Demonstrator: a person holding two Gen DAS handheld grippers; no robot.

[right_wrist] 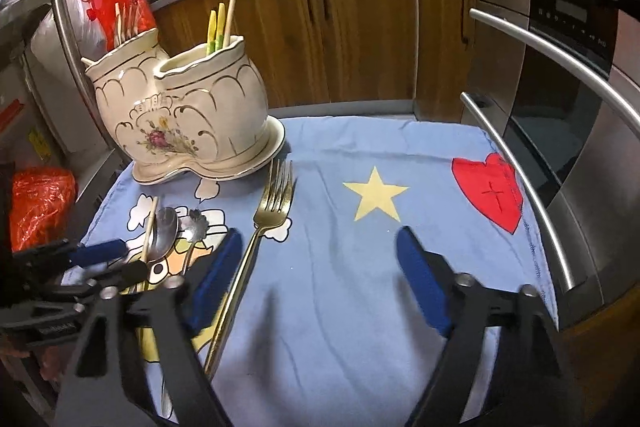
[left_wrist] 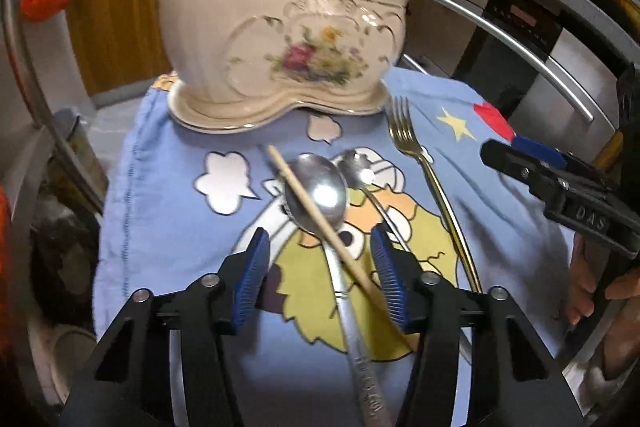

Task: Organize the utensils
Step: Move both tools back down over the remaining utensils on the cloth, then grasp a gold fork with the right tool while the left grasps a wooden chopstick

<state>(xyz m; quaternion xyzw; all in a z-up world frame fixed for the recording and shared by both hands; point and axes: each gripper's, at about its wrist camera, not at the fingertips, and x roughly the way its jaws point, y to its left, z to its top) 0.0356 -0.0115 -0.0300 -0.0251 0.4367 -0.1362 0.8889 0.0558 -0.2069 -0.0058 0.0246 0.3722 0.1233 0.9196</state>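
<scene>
A cream ceramic two-pot utensil holder point(left_wrist: 248, 27) point(right_wrist: 188, 111) with a flower print stands at the back of a blue cloth point(left_wrist: 160, 219) point(right_wrist: 360, 287). It holds yellow utensils and a chopstick. On the cloth lie a big steel spoon point(left_wrist: 320, 199) point(right_wrist: 162, 235), a wooden chopstick point(left_wrist: 316, 215) point(right_wrist: 149, 231) across it, a small flower-shaped spoon point(left_wrist: 356, 163) point(right_wrist: 195, 219) and a gold fork point(left_wrist: 424, 167) point(right_wrist: 268, 211). My left gripper point(left_wrist: 320, 267) is open, its fingers either side of the spoon handle and chopstick. My right gripper point(right_wrist: 320, 279) is open and empty, right of the fork.
An oven with steel handles point(right_wrist: 560, 115) stands to the right. Wooden cabinets point(right_wrist: 340, 27) and a crowded counter lie behind. Red plastic bags point(right_wrist: 40, 203) sit at the left. The cloth's right half shows a yellow star point(right_wrist: 374, 195) and a red heart point(right_wrist: 490, 191).
</scene>
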